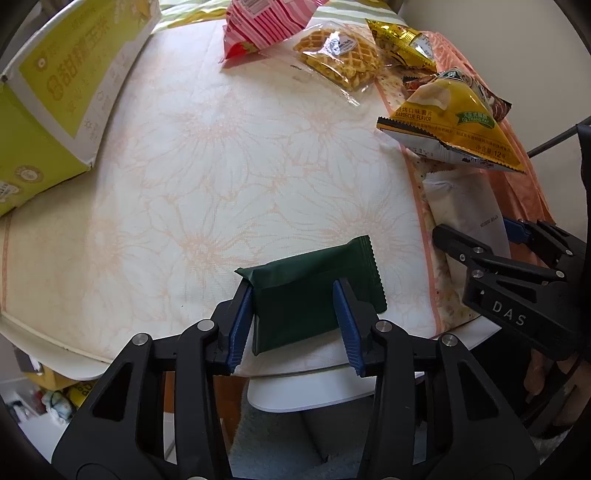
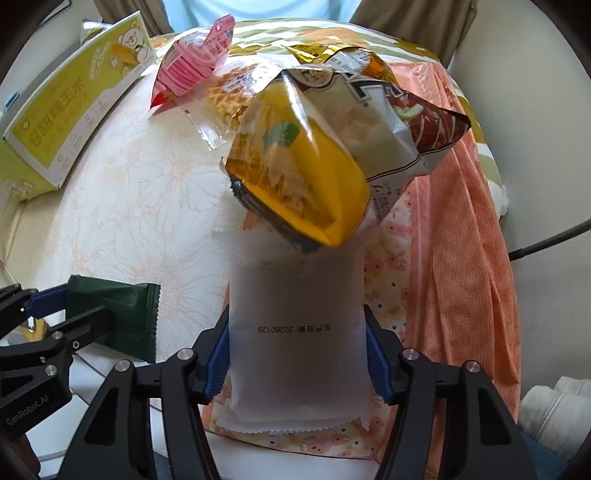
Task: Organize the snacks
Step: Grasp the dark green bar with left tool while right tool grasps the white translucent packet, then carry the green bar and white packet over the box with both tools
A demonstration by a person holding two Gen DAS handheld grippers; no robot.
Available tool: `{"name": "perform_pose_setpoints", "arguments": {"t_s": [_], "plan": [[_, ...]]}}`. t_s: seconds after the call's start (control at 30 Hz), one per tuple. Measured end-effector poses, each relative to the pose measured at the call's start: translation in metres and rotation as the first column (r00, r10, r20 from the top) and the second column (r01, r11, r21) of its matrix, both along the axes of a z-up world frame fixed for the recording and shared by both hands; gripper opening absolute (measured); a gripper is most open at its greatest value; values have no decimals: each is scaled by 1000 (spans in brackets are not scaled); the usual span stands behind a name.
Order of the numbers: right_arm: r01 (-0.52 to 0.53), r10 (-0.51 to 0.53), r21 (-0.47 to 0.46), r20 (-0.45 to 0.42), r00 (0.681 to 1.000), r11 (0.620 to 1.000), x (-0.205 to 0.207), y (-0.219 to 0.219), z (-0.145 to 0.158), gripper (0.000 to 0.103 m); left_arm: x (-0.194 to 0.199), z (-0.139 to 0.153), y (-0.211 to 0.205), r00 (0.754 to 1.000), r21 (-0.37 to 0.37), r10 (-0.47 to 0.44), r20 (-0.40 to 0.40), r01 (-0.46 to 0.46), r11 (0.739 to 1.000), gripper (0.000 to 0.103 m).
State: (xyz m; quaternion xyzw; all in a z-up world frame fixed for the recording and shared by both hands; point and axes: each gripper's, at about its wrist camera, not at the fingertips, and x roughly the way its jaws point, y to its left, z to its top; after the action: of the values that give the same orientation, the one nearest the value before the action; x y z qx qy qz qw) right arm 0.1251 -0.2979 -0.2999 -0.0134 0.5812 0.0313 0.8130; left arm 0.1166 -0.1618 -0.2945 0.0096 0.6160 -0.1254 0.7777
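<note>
My left gripper [image 1: 293, 325] is closed on a dark green snack packet [image 1: 317, 291] at the near edge of the table; the packet also shows in the right wrist view [image 2: 122, 314]. My right gripper [image 2: 297, 354] is closed on a white packet [image 2: 295, 332] with a printed date, lying on the cloth; it also shows in the left wrist view [image 1: 465, 206]. A yellow barbecue chip bag [image 2: 303, 177] leans on the white packet's far end and also shows in the left wrist view [image 1: 450, 118].
A yellow-green box [image 1: 55, 81] stands at the far left. A pink striped bag [image 1: 266, 22], a waffle packet [image 1: 336, 55] and a gold packet [image 1: 402, 40] lie at the far side. An orange cloth [image 2: 465, 221] drapes the right edge.
</note>
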Motion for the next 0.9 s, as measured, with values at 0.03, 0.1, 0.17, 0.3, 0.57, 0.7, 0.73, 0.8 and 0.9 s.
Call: {"name": "perform_pose_setpoints", "arguments": {"t_s": [0.03,0.1,0.17,0.3,0.57,0.7,0.73,0.8,0.9], "plan": [[7,-7,6,5,1000,1000,0,-1,2,57,1,0,4,1000,-8,4,-3,-4,1000,36],[18,-18,24,13,1000,1000,-1,-1,9,57,-6,1,5,1000,-22,16,-9,-16,1000,33],[34,-35,52,15,999,998,-2,-4,16,57,-7,3,11,999,-36,29,-15,-29,999,30],[49,-50,67,22,999,997,-7,-2,25,57,-12,8,20,999,-39,32,-13,-32,999,26],[82,-86,96,45,995,992,-20,-16,37,57,-5,25,5,949,61,-313,42,310,949,31],[103,-109,112,55,993,988,-31,-20,45,57,-2,38,-15,842,85,-535,64,530,844,101],[111,-118,116,58,991,987,-33,-20,47,57,1,41,-20,826,81,-559,71,554,829,101],[127,-135,122,62,989,984,-38,-22,49,57,6,41,-30,777,78,-629,42,625,777,101],[153,-161,134,56,985,979,-45,-24,49,57,9,39,-40,699,99,-714,37,709,699,101]]}}
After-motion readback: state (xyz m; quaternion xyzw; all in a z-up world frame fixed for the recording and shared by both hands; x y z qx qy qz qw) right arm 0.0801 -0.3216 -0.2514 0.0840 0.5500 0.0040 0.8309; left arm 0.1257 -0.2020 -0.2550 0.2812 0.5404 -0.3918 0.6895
